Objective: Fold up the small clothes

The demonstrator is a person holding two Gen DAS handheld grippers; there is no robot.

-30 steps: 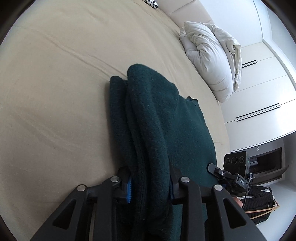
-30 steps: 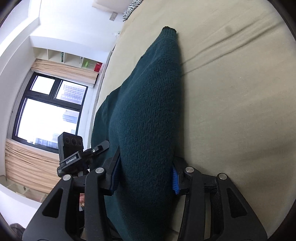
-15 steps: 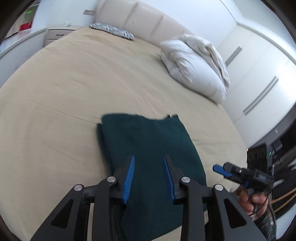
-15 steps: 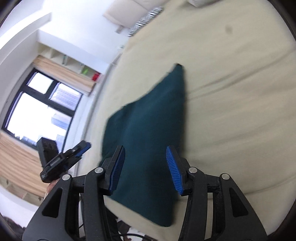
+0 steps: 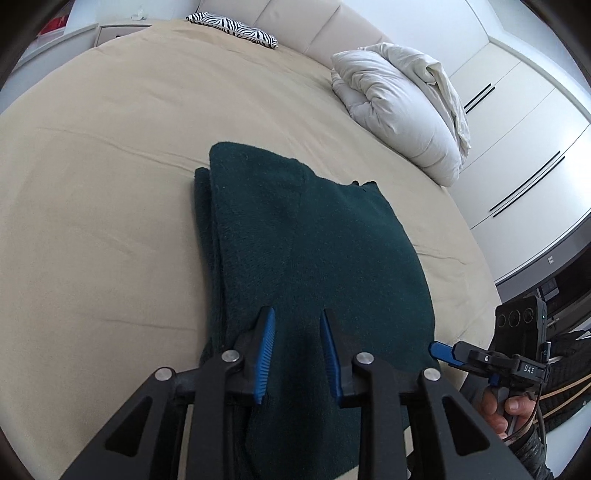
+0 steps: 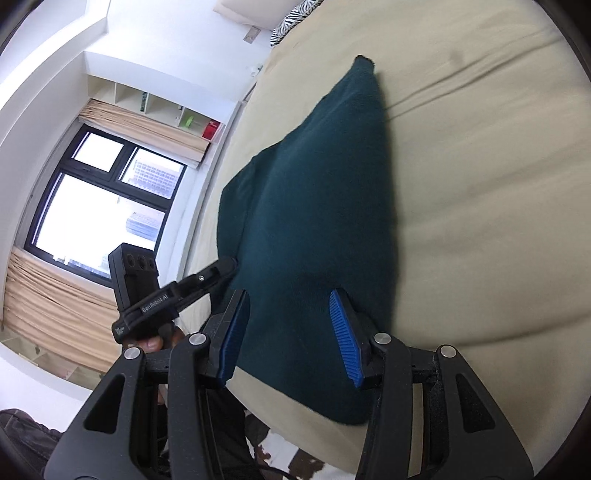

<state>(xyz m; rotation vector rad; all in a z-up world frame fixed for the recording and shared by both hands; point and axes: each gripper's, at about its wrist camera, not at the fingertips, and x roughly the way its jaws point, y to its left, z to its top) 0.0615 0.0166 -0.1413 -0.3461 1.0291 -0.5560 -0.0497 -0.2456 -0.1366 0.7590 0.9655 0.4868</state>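
Observation:
A dark green knitted garment [image 5: 306, 251] lies folded flat on the beige bed [image 5: 96, 184], near its front edge. It also shows in the right wrist view [image 6: 317, 206]. My left gripper [image 5: 295, 350] is open and empty, its blue pads just above the garment's near end. My right gripper [image 6: 288, 332] is open wide and empty over the garment's near right part. The right gripper shows in the left wrist view [image 5: 443, 350] beside the garment's right edge. The left gripper shows in the right wrist view [image 6: 218, 269] at the garment's left side.
A white rumpled duvet [image 5: 402, 110] lies at the bed's far right. A zebra-print pillow [image 5: 232, 29] sits by the headboard. White wardrobes [image 5: 524, 122] stand to the right. A window [image 6: 96, 206] and shelves lie beyond the bed's left side.
Both grippers let go of the green garment and opened. The garment dropped flat onto the bed. Both grippers drew back a little and now hover over its near end.

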